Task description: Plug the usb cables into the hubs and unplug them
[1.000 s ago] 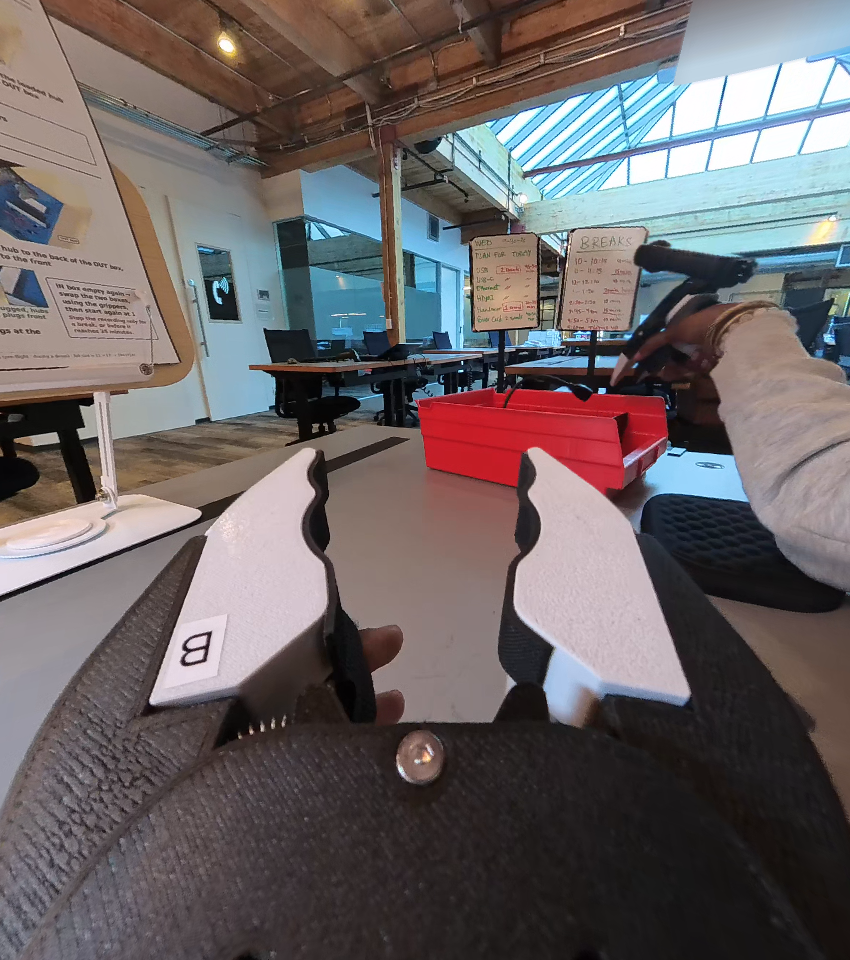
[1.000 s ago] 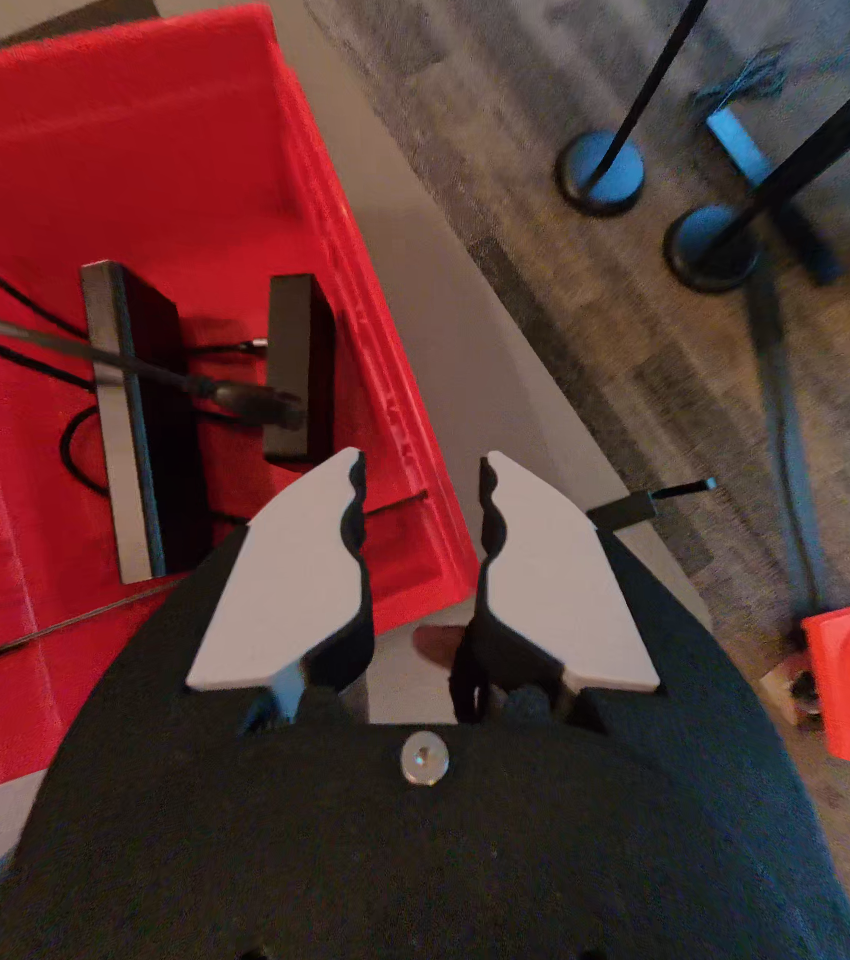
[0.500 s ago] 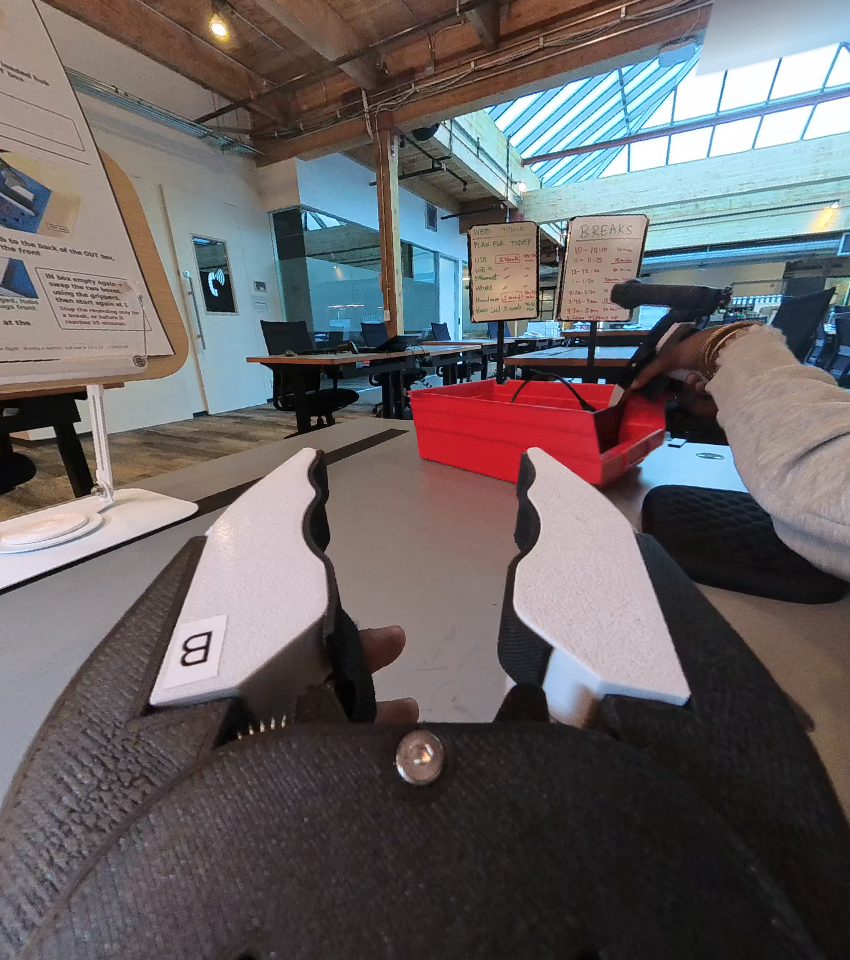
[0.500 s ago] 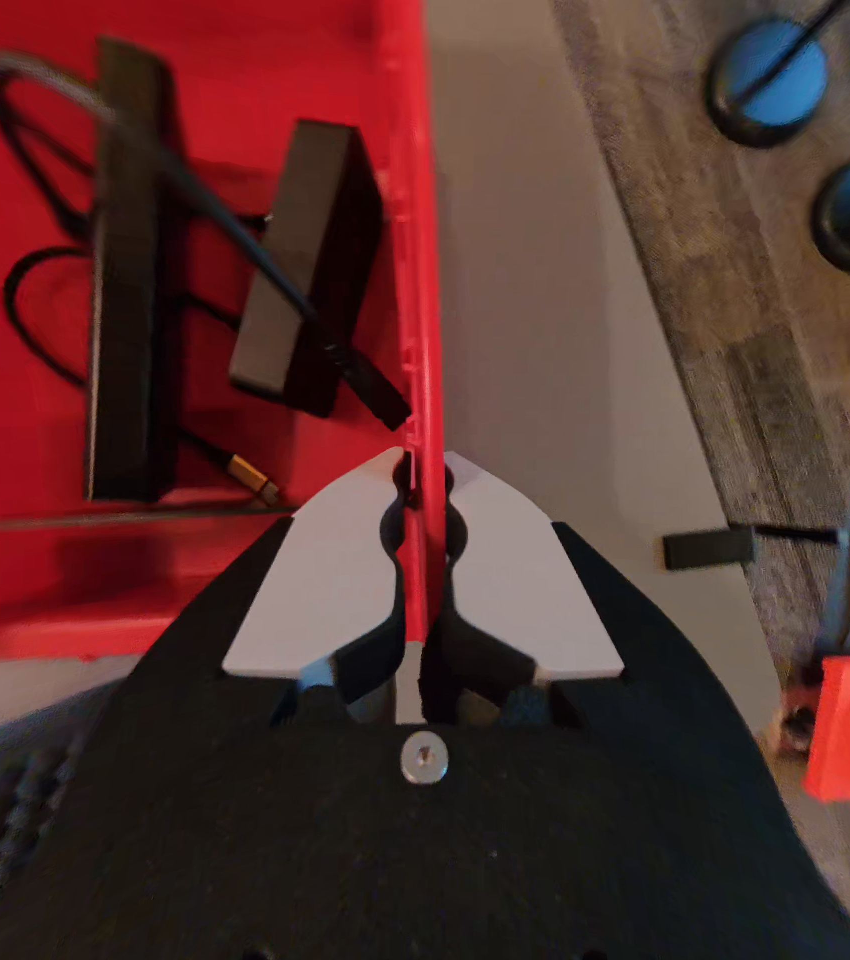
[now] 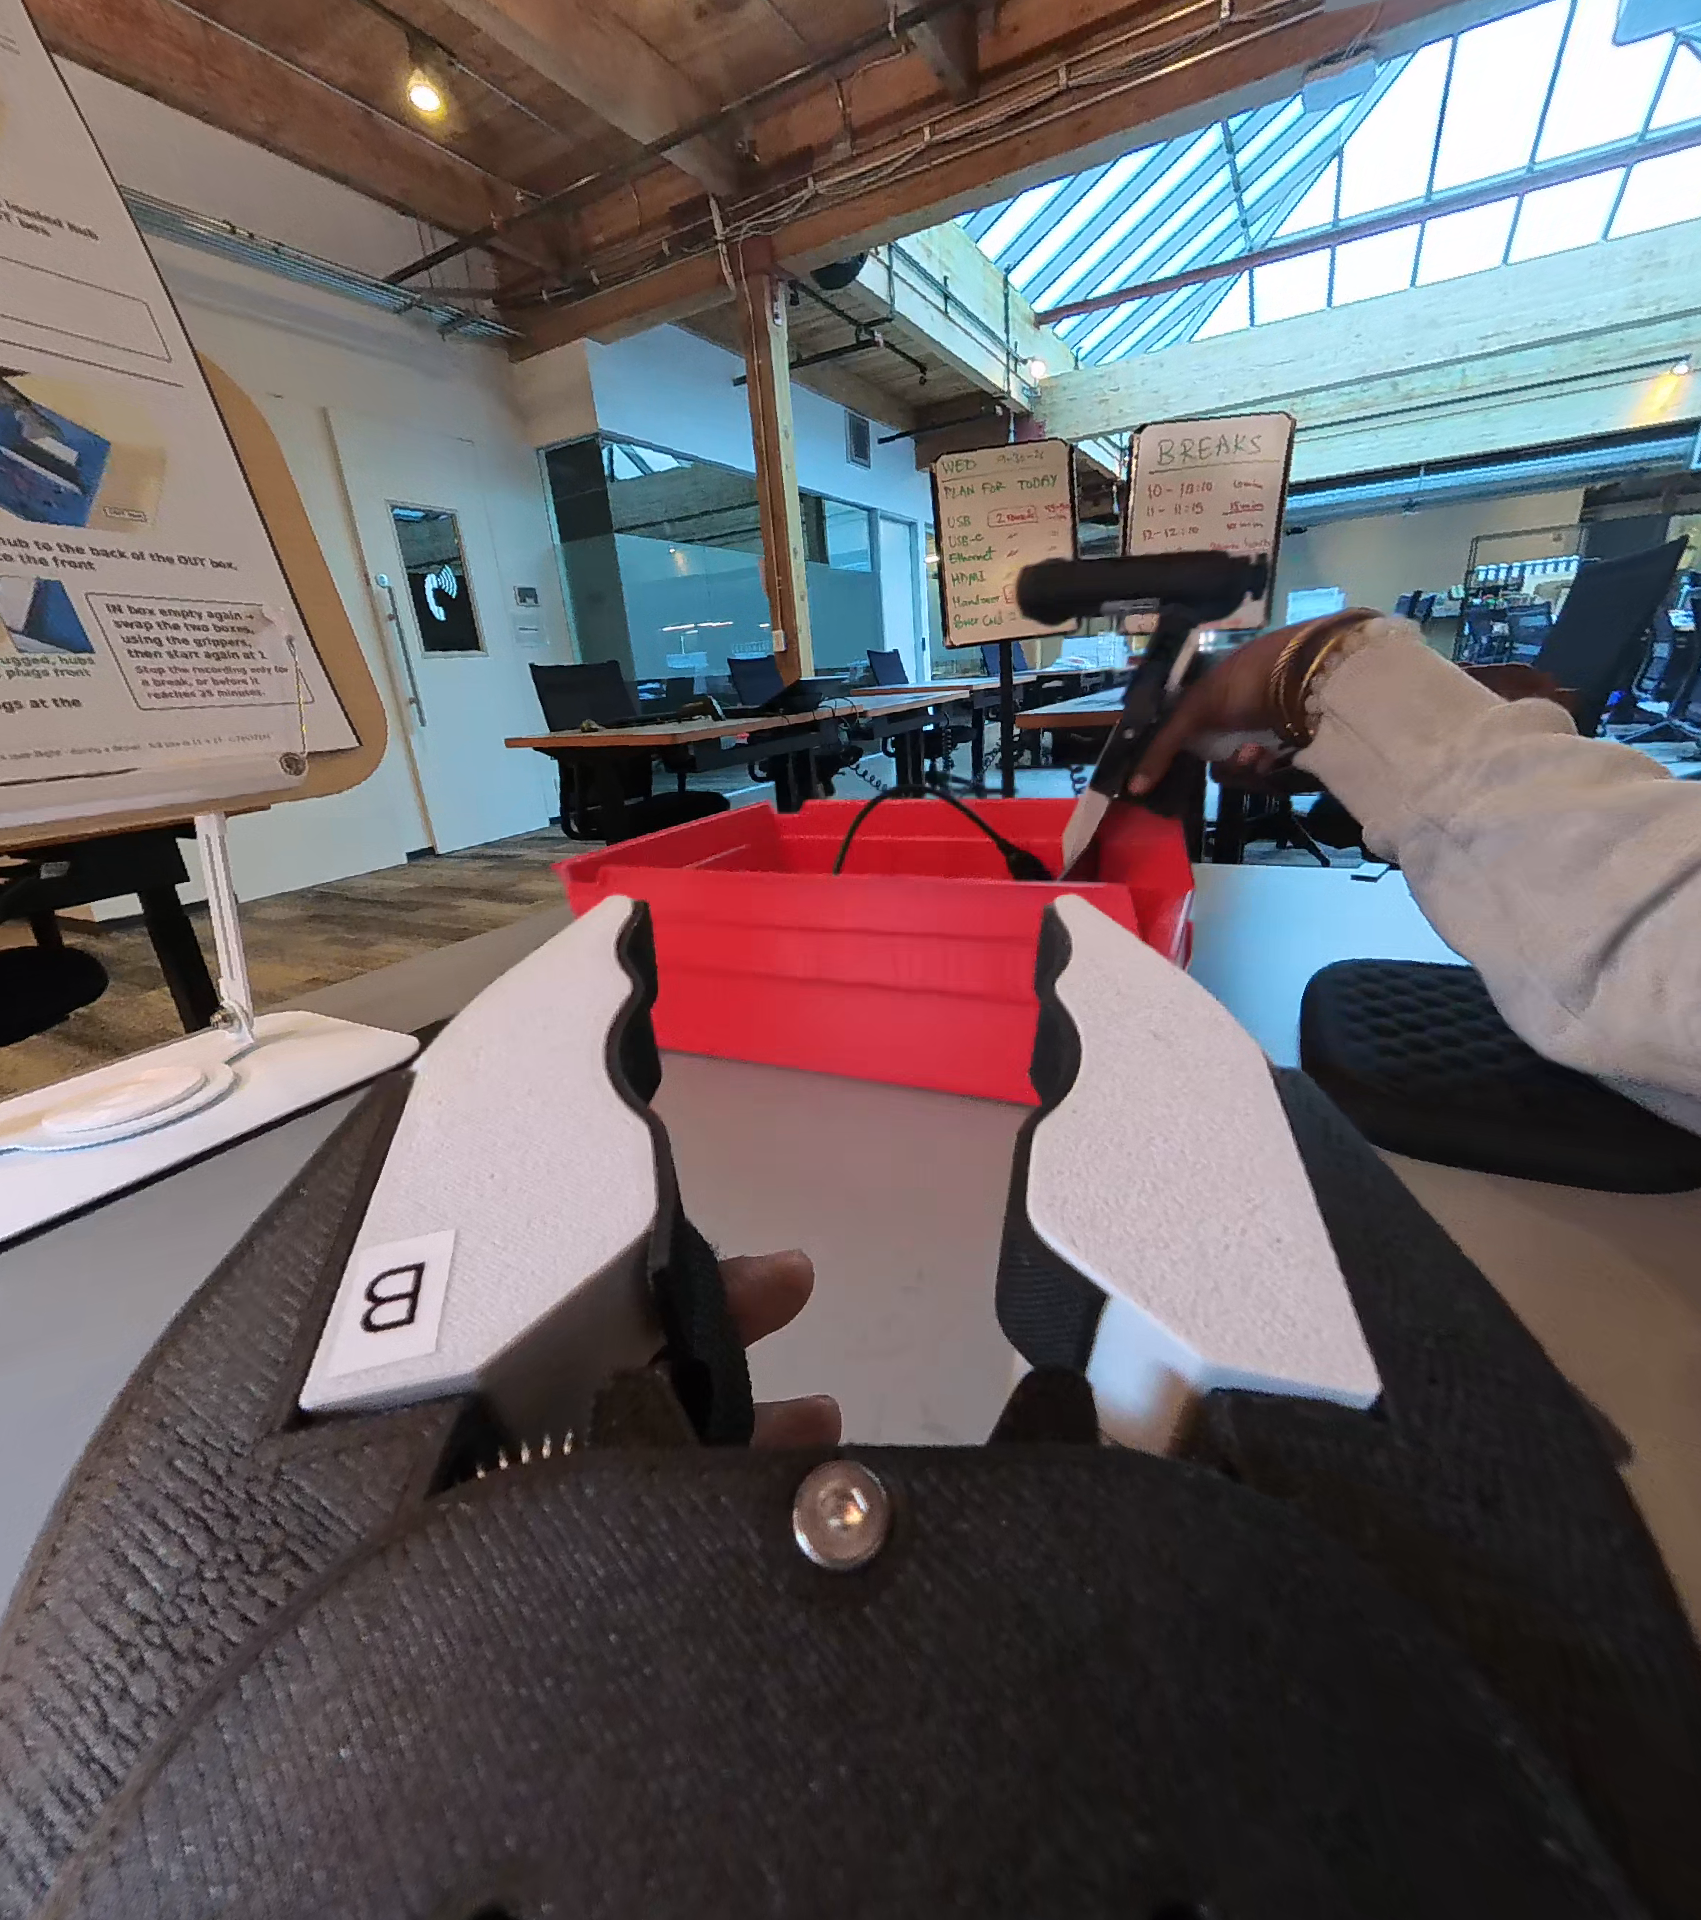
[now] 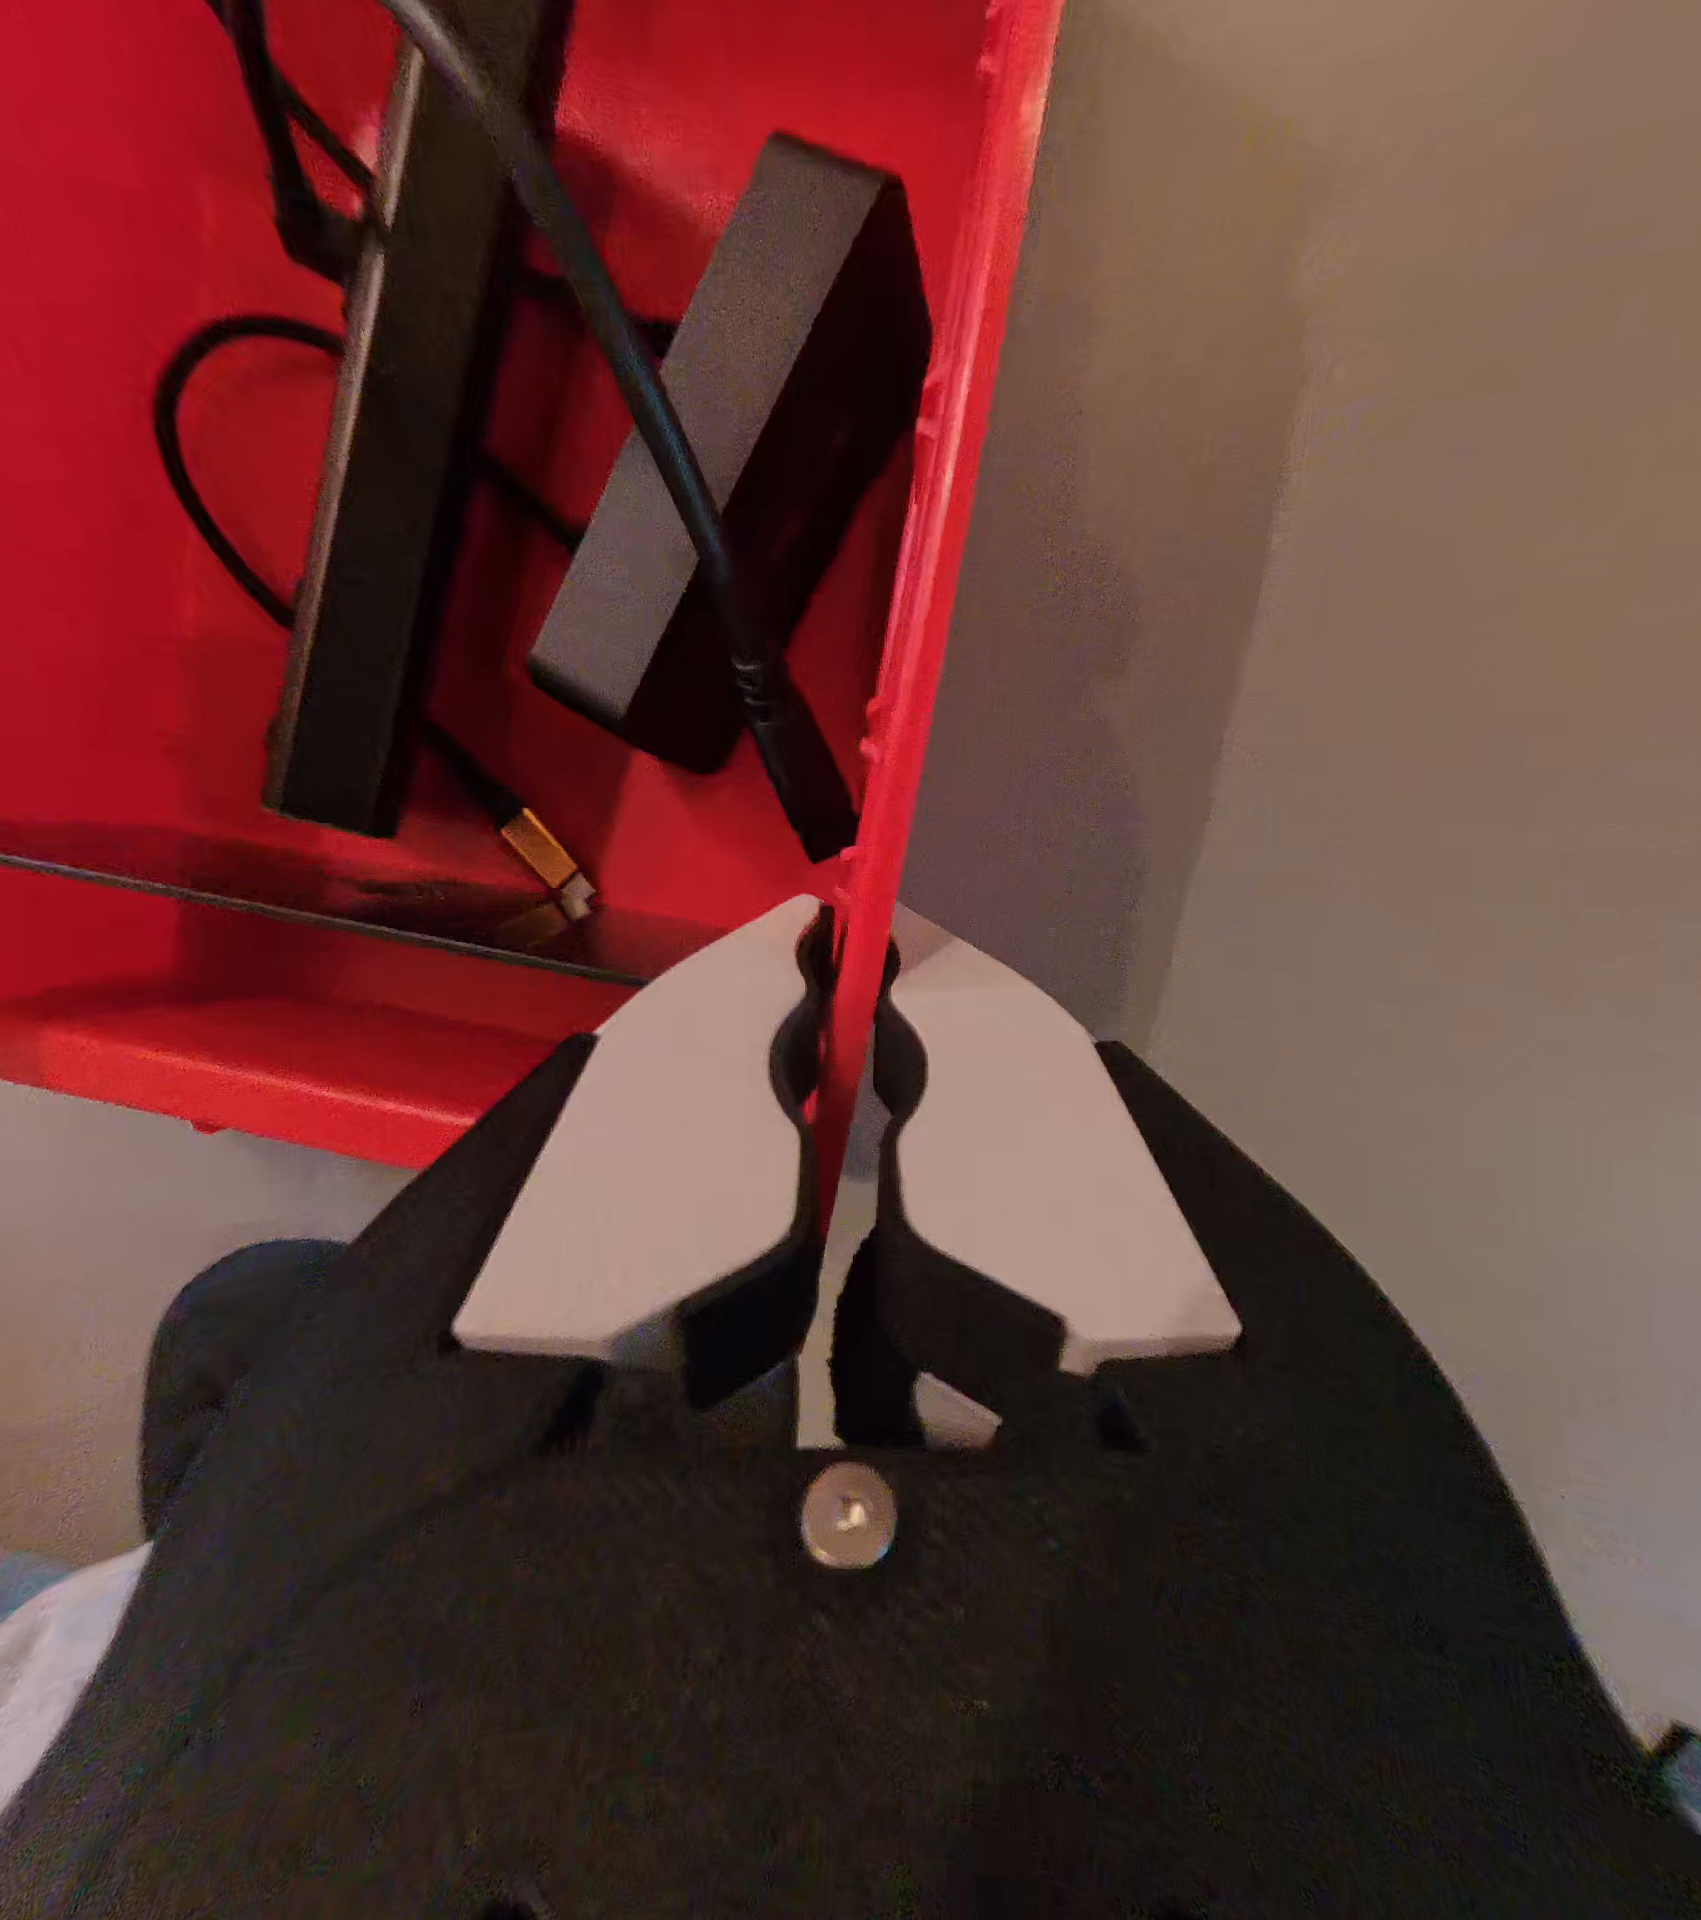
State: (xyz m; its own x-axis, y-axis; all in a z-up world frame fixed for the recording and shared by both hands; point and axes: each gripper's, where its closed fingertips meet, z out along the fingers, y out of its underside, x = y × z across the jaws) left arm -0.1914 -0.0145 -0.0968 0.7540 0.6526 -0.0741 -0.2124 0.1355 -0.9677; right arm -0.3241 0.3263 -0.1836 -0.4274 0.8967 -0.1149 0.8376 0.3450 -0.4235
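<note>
Two grippers in play. Right gripper [image 6: 851,925] has its jaws pinched onto the side wall of the red bin [image 6: 939,499], near the bin's front corner. Left gripper [image 5: 841,925] hangs over the grey table [image 5: 877,1195], jaws spread wide, nothing between them, pointed at the bin's front wall.

Inside the bin: long black hub [image 6: 378,488] standing on edge, and a shorter black hub [image 6: 721,436] leaning against the gripped wall. A thick black cable [image 6: 617,332] drapes over the short hub, its dark plug [image 6: 804,758] lying loose by the wall. A second, gold-tipped plug [image 6: 545,852] rests on the bin floor by a thin divider. No cable looks seated that I can tell.

Step in hand reads as repositioning the bin. To do it well: keep the pinch firm, slide the bin flat rather than tipping it, so the hubs don't topple. The left could then steady a hub while the right goes for a plug.
</note>
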